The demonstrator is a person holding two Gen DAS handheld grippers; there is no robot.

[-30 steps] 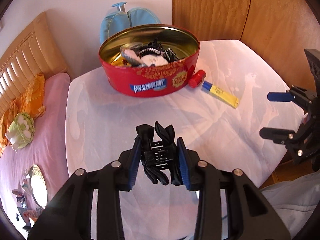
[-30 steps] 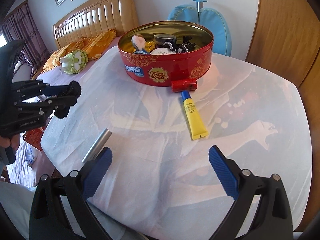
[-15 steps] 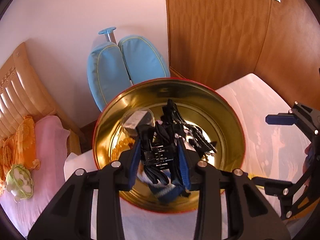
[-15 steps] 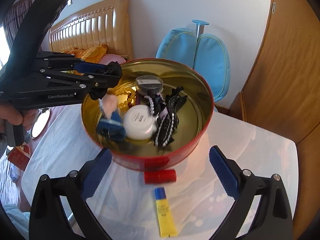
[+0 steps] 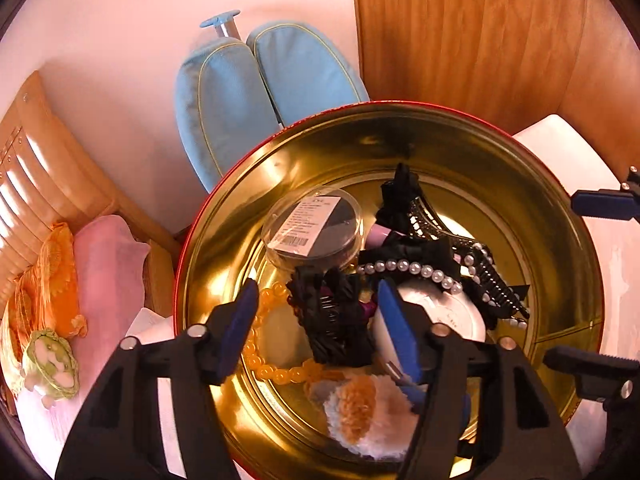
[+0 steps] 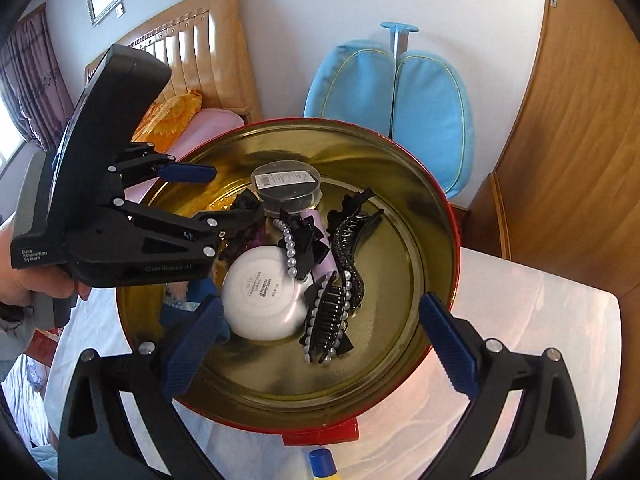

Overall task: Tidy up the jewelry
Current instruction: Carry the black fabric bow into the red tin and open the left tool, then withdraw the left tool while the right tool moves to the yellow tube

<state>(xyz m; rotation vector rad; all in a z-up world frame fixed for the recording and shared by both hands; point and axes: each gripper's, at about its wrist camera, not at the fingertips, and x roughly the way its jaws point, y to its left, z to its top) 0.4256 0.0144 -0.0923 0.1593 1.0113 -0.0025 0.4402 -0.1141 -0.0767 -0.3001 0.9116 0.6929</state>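
Left gripper [image 5: 316, 316]: jaws parted over the tin, apparently to drop the black hair claw [image 5: 336, 320] lying loose between them.
Hair claw: tin's [image 5: 440, 120] 8 o'clock side.
Right gripper [image 6: 316, 344]: wide, empty, waiting at 6 o'clock.

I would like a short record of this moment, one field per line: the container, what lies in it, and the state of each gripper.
container: round red tin, gold inside, lid off
contents: black hair clip, pearl hair claw, white round case, clear round box, amber bead string
left gripper: open over the tin, black hair clip lying between its fingers
right gripper: open, holds nothing, at the tin's near rim
outside the tin: yellow tube on the table
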